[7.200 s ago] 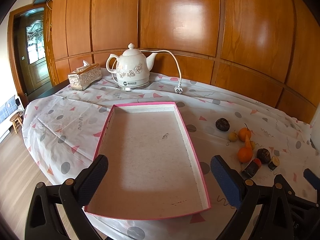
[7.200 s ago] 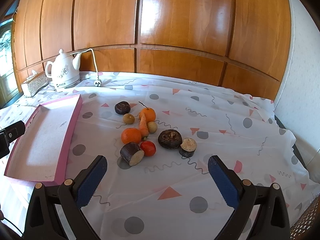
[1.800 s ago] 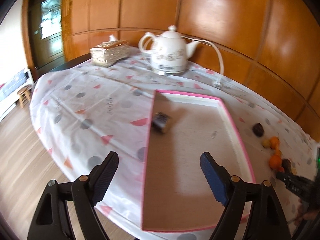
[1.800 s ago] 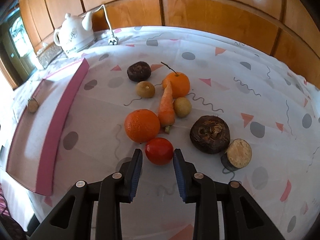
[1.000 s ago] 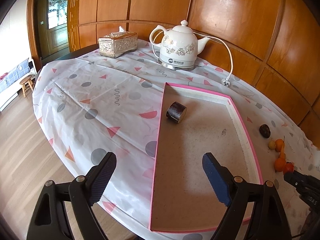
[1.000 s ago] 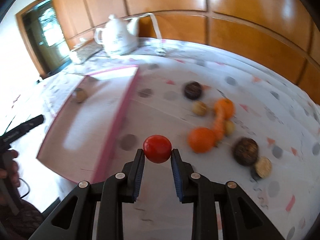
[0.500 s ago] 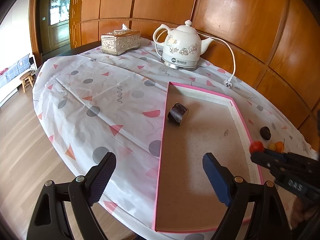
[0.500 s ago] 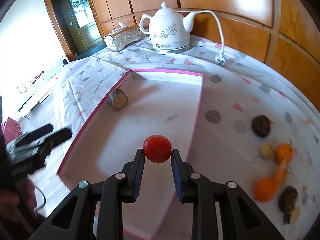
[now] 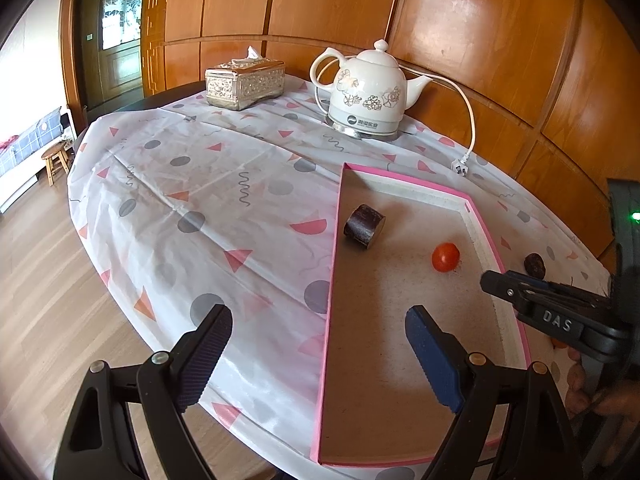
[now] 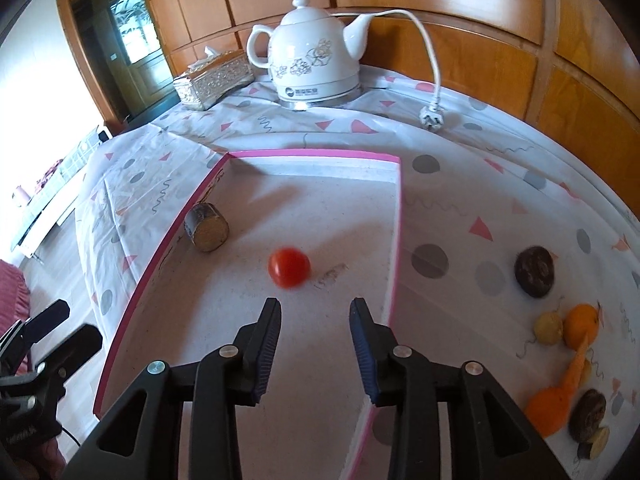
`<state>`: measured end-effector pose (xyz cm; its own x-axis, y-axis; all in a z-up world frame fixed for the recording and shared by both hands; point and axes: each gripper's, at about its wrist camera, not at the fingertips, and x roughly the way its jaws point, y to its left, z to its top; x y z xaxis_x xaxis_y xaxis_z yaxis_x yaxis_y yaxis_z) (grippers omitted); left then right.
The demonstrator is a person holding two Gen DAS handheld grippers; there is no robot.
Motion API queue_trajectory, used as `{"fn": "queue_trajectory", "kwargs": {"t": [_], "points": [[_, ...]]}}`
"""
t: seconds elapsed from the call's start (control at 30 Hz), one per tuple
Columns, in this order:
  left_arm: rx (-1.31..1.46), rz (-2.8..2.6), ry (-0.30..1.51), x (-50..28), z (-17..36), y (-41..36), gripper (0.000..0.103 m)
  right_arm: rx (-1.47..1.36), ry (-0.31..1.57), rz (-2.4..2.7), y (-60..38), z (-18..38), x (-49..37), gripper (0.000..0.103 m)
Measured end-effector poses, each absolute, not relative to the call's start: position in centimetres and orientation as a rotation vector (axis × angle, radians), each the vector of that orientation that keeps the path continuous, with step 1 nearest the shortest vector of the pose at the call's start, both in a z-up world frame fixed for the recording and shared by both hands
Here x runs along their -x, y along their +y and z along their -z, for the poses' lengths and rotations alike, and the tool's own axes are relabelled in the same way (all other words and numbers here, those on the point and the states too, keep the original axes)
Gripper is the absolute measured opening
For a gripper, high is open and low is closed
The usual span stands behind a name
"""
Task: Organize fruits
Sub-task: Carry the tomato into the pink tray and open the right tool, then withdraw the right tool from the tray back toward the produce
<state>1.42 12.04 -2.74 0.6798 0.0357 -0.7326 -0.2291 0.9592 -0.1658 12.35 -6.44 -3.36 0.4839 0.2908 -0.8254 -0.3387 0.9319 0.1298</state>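
A small red tomato (image 10: 289,267) lies loose on the floor of the pink-rimmed tray (image 10: 394,240), slightly blurred, just beyond my right gripper (image 10: 314,308). That gripper's jaws are opening and nothing is between them. A dark cut cylinder piece (image 10: 206,226) lies near the tray's left wall. In the left wrist view the tomato (image 9: 445,257) and the cylinder piece (image 9: 365,226) rest in the tray (image 9: 335,240); my left gripper (image 9: 318,332) hangs open over the tray's near left rim, empty. The right gripper (image 9: 492,280) reaches in from the right.
More produce lies on the cloth right of the tray: a dark round fruit (image 10: 534,271), two oranges (image 10: 582,326), a carrot (image 10: 576,368), small tan fruits and dark cut pieces (image 10: 588,414). A white kettle (image 10: 312,60) with its plug (image 10: 431,117) and a tissue box (image 10: 214,78) stand behind.
The right gripper carried the tomato from the pile over the tray, then spread its jaws; the tomato has dropped onto the tray floor. The left gripper has stayed put.
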Motion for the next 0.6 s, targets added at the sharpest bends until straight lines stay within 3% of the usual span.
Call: {"fn": "queue_trajectory", "kwargs": {"t": [0.6], "points": [[0.231,-0.133,0.793,-0.7,1.7,11.1,0.089,0.02,0.907,-0.228,-12.0,2.0,-6.9,0.037]]}}
